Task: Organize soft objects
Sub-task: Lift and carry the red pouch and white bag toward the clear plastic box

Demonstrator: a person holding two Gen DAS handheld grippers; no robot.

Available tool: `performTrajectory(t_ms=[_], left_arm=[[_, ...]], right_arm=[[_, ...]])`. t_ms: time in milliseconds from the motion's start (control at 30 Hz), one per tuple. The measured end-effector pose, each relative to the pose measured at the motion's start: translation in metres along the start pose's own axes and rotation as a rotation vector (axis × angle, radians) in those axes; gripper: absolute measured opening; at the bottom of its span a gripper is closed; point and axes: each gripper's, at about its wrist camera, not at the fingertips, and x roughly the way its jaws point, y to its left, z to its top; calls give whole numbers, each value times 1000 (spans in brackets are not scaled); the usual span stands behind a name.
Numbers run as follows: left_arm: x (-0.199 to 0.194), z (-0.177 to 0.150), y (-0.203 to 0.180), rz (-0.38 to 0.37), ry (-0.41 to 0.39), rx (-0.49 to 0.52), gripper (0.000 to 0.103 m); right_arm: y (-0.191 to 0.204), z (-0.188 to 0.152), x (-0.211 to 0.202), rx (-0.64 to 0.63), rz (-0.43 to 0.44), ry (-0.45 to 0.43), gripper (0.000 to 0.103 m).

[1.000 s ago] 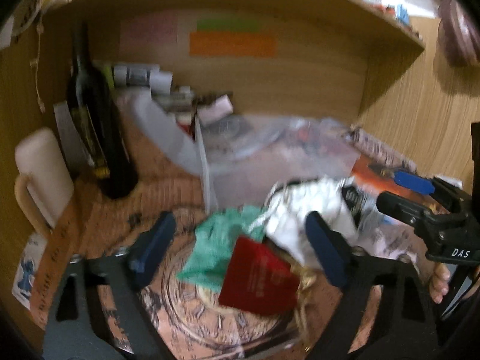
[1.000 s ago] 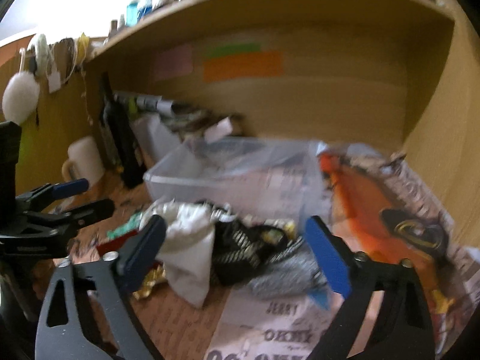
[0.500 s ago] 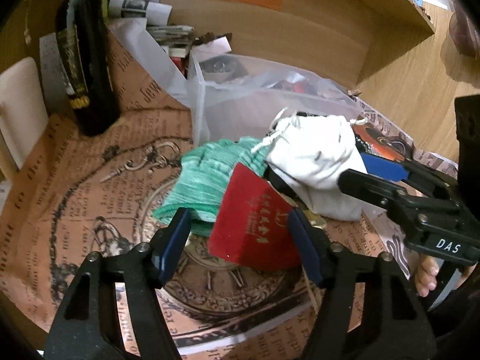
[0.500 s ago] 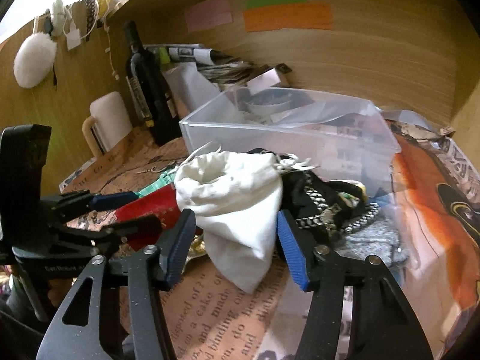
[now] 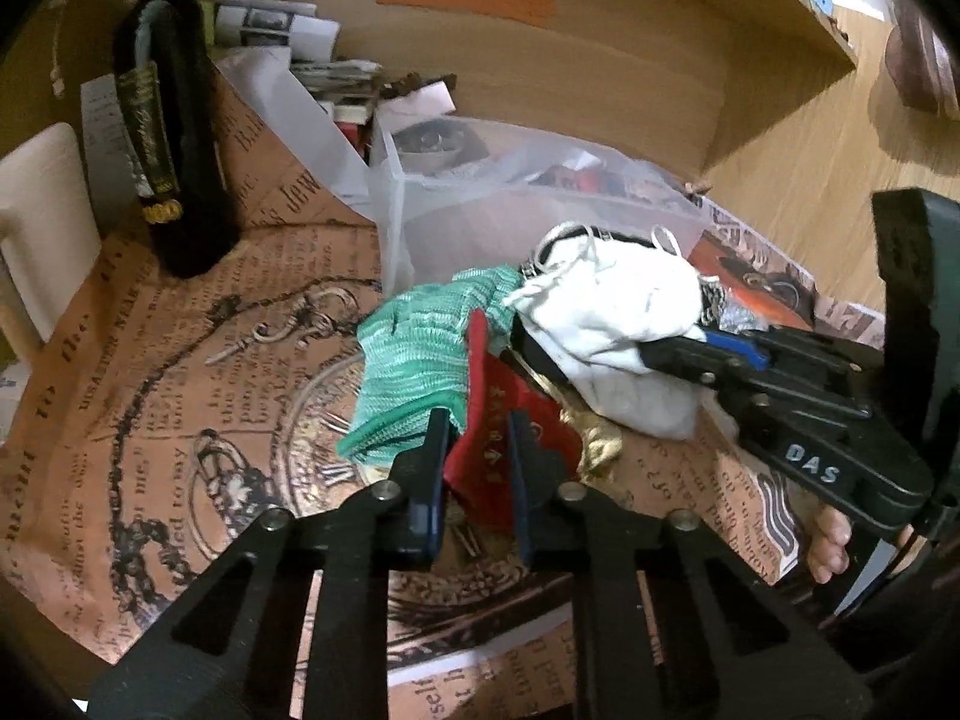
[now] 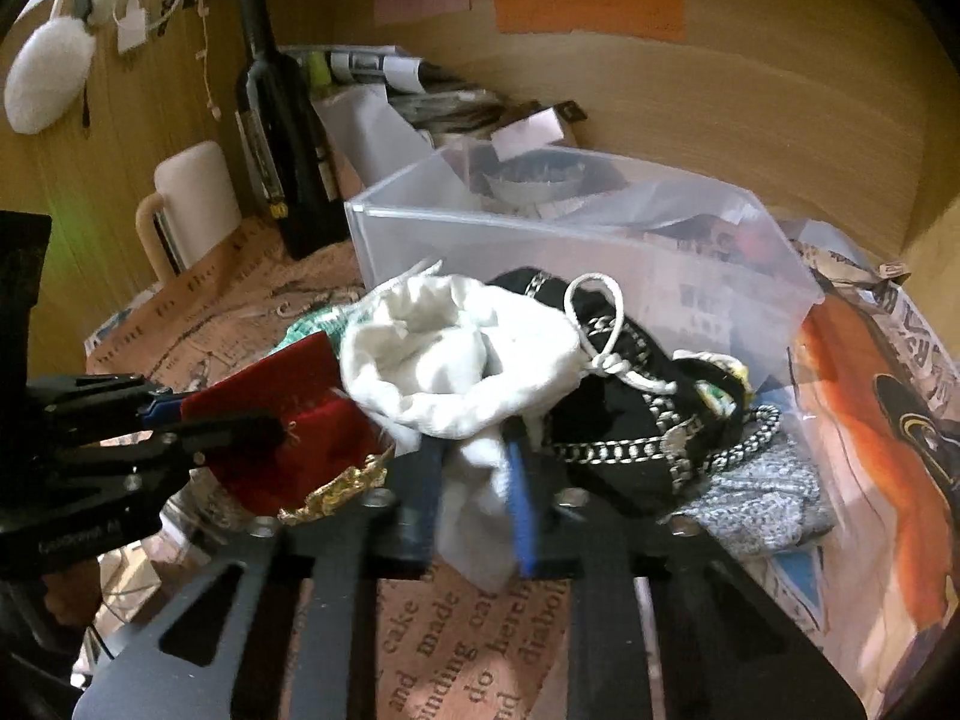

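Left claw closing on red pouch; right claw clamped on white bag. Both lay heaped on worktop before clear bin, likely their destination.

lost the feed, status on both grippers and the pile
Left gripper closing on red pouch. Right gripper shut on white bag. Black chain bag crowds the white one.

I am at a cluttered home desk nook: wood-grain walls with a shelf overhead, a bench covered in vintage-newsprint paper, a dark glass wine bottle, a cream ceramic mug, pastel sticky notes and a clear plastic storage box.
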Motion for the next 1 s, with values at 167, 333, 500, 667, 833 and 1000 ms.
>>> performTrajectory(t_ms=[167, 333, 500, 667, 833, 1000], left_arm=[[-14, 7, 2, 16, -40, 2, 15], [-10, 11, 6, 41, -47, 5, 16], [7, 15, 15, 46, -7, -11, 16], [3, 14, 15, 55, 10, -19, 20], [-3, 8, 15, 80, 10, -36, 33], [-7, 7, 10, 86, 26, -10, 33]], right_arm=[[1, 8, -19, -11, 3, -72, 10], [-2, 19, -38, -11, -2, -141, 10], [-6, 23, -46, -9, -19, -163, 10], [-12, 20, -46, 2, -27, -146, 10], [-15, 15, -46, 10, -9, -136, 10], [-17, 11, -46, 10, 8, -127, 11]])
